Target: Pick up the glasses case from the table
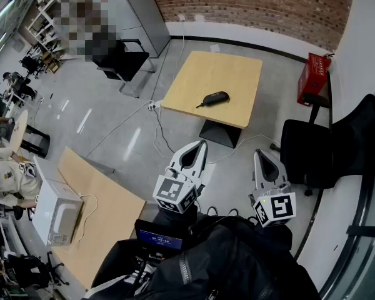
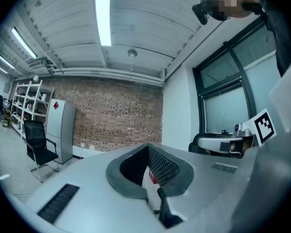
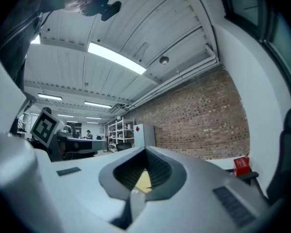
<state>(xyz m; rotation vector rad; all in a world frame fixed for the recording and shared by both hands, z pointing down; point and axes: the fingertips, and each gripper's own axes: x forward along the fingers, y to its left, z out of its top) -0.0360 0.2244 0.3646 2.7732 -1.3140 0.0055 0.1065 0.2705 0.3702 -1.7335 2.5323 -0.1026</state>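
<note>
Appearing only in head view, glasses case [image 1: 214,98] lies on table [image 1: 237,74].

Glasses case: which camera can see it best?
The head view. There the dark glasses case lies in plain sight, whole and uncovered, on the wooden table. Neither gripper view shows the case at all.

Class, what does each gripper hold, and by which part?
Nothing. The left gripper and right gripper are shut, empty; the glasses case lies on the table.
</note>
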